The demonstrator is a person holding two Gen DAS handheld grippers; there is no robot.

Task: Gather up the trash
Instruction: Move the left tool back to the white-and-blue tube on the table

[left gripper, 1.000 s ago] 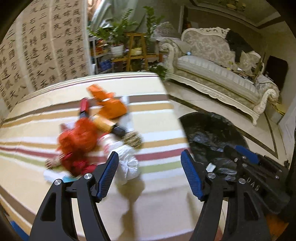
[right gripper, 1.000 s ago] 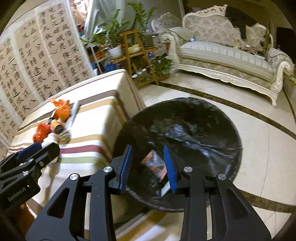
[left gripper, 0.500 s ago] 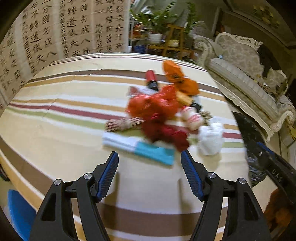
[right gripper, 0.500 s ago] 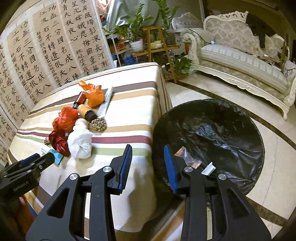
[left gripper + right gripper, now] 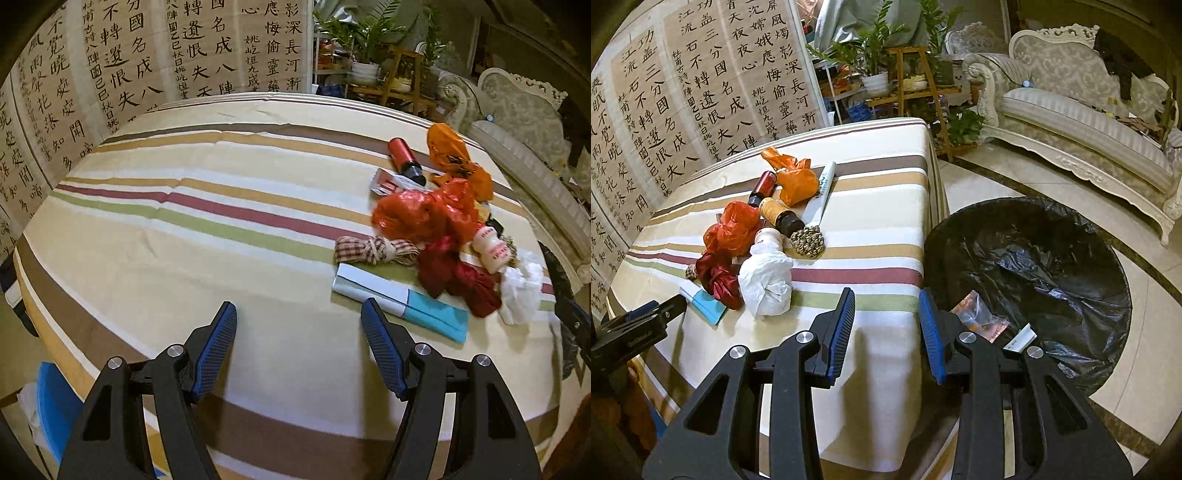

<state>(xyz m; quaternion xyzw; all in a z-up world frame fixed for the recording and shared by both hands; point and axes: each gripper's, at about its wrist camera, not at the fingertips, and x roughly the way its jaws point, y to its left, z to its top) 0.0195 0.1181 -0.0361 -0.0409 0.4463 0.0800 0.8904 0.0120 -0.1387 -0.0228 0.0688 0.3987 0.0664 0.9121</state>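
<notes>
A heap of trash lies on the striped table point(image 5: 207, 236): a white and teal carton point(image 5: 399, 301), a checked cloth roll point(image 5: 373, 249), red plastic bags point(image 5: 424, 218), an orange bag point(image 5: 454, 155), a red bottle point(image 5: 404, 157) and crumpled white paper point(image 5: 521, 291). My left gripper point(image 5: 299, 325) hovers open over bare cloth, left of the carton, holding nothing. In the right wrist view the same heap shows the white paper point(image 5: 768, 277), the red bags point(image 5: 733, 229) and a brown bottle point(image 5: 781, 216). My right gripper point(image 5: 886, 314) stands partly open and empty above the table's near edge, beside the black-lined bin point(image 5: 1034, 280).
The bin sits on the tiled floor right of the table and holds a clear wrapper point(image 5: 979, 314) and a paper scrap. A calligraphy screen point(image 5: 110, 74) stands behind the table. A plant stand point(image 5: 905, 85) and a pale sofa point(image 5: 1082, 122) lie farther back.
The left gripper swung left, from over the bin side of the table to bare cloth left of the heap. The right gripper shifted left from above the bin to the table edge.
</notes>
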